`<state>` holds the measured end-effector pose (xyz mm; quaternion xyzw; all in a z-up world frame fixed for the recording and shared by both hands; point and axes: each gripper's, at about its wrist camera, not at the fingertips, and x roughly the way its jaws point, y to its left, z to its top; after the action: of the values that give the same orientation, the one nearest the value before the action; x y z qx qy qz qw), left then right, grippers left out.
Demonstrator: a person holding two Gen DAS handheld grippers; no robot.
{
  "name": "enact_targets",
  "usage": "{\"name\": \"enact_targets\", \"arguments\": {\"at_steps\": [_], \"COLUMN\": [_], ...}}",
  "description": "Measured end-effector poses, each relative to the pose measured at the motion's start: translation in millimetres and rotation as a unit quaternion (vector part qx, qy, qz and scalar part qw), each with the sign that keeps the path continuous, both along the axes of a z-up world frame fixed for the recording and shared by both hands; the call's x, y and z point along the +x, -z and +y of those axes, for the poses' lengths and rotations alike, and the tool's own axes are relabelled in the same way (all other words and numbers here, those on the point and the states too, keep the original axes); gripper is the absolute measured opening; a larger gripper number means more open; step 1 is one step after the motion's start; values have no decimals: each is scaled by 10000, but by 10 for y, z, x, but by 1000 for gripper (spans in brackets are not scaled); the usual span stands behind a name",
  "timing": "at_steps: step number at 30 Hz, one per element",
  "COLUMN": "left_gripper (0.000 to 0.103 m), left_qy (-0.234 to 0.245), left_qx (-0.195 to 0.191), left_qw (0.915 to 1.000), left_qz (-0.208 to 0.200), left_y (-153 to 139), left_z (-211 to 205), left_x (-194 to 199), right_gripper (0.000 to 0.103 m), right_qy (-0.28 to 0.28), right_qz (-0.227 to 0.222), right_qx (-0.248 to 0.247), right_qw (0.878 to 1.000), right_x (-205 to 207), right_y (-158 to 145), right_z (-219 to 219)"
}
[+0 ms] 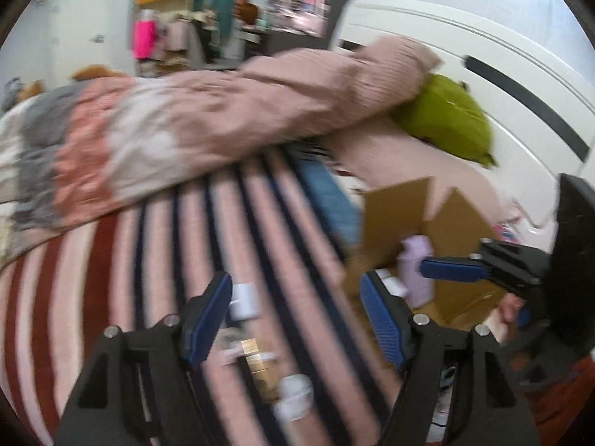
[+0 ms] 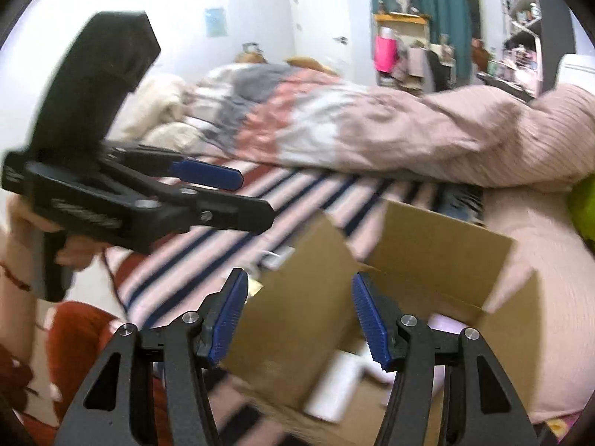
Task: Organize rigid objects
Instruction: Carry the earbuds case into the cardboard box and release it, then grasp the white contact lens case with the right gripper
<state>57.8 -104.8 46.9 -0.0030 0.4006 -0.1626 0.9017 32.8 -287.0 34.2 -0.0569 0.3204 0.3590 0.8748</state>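
An open cardboard box (image 2: 438, 238) sits on the striped bed blanket (image 1: 186, 230); it also shows in the left wrist view (image 1: 461, 223). Inside it are a lilac bottle (image 1: 416, 267) and a white object (image 2: 334, 390). Small items lie on the blanket: a white block (image 1: 243, 300), a gold-capped item (image 1: 256, 356) and a white round thing (image 1: 295, 396). My left gripper (image 1: 293, 319) is open and empty above these items. My right gripper (image 2: 299, 321) is open and empty over the box's near flap; it also shows in the left wrist view (image 1: 453, 269). The frames are blurred.
A bunched pink and grey duvet (image 2: 334, 122) lies across the bed behind the box. A green cushion (image 1: 450, 119) rests by a white wardrobe (image 1: 483, 59). Something rust-red (image 2: 78, 330) lies at the lower left. Shelves and a desk stand at the back.
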Motion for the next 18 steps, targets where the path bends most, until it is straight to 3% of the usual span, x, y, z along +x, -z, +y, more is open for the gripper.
{"name": "enact_targets", "arguments": {"at_steps": [6, 11, 14, 18], "left_gripper": [69, 69, 69, 69], "left_qy": [-747, -961, -980, -1353], "left_qx": [73, -160, -507, -242], "left_qw": [9971, 9952, 9938, 9904], "left_qz": [-122, -43, -137, 169], "left_y": [290, 713, 990, 1185], "left_z": [862, 1332, 1563, 1660], "left_x": [-238, -285, -305, -266], "right_gripper": [55, 55, 55, 55], "right_qy": [-670, -983, -726, 37], "right_qz": [-82, 346, 742, 916], "right_qx": [119, -215, -491, -1014], "right_qw": [9976, 9943, 9934, 9906], "right_x": [-221, -269, -218, -146], "right_y": [-26, 351, 730, 1255], "right_z": [749, 1419, 1607, 1560]}}
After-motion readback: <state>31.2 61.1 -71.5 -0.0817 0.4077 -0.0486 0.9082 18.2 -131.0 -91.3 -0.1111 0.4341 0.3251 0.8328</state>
